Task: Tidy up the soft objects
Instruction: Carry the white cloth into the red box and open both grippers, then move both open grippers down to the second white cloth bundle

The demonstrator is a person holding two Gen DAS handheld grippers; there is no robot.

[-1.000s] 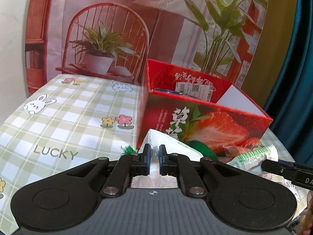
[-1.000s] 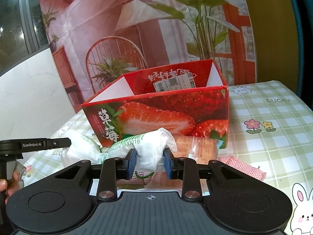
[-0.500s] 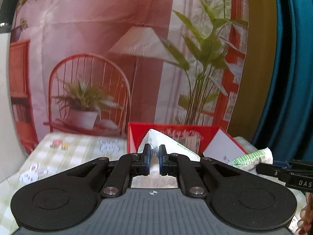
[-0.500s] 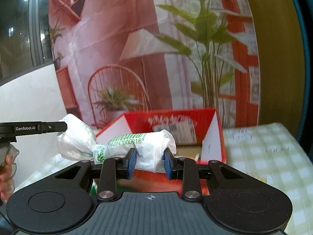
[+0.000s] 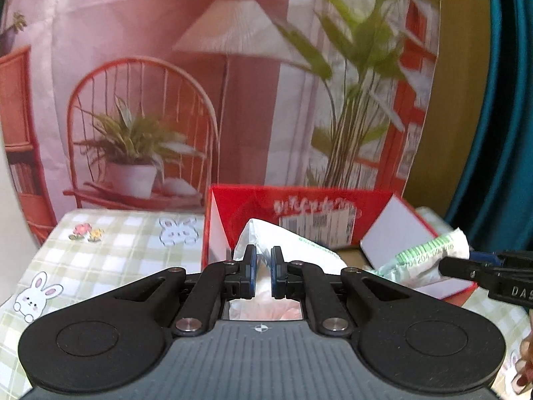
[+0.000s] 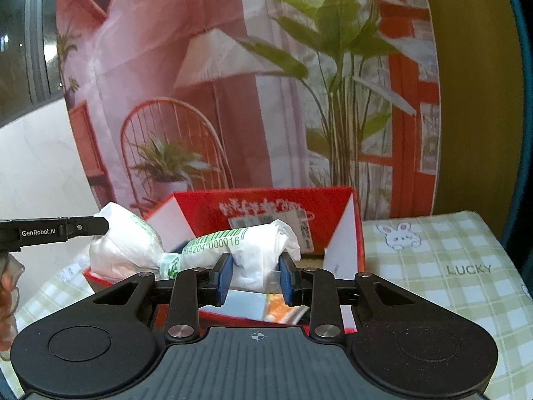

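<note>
A white plastic bag with green print (image 6: pixel 256 253) hangs in the air between both grippers, just above the near rim of the red strawberry box (image 6: pixel 266 203). My right gripper (image 6: pixel 254 278) is shut on its rolled, barcoded end. My left gripper (image 5: pixel 263 271) is shut on the other, thin end of the bag (image 5: pixel 260 236). In the left wrist view the barcoded end (image 5: pixel 429 253) sticks out at the right, with the right gripper's black finger (image 5: pixel 466 266) beside it. The box (image 5: pixel 299 206) stands open, with a shipping label on its far inner wall.
The table wears a green checked cloth (image 6: pixel 449 266) with rabbits, flowers and the word LUCKY. A printed backdrop (image 5: pixel 200 100) with a chair, lamp and plants hangs behind the box. A teal curtain (image 5: pixel 509 133) stands at the right. A person's fingers (image 6: pixel 8 300) show at the left edge.
Both grippers have risen with the bag and carried it from the table in front of the box up to the box's near rim. The box now appears lower and further under the bag.
</note>
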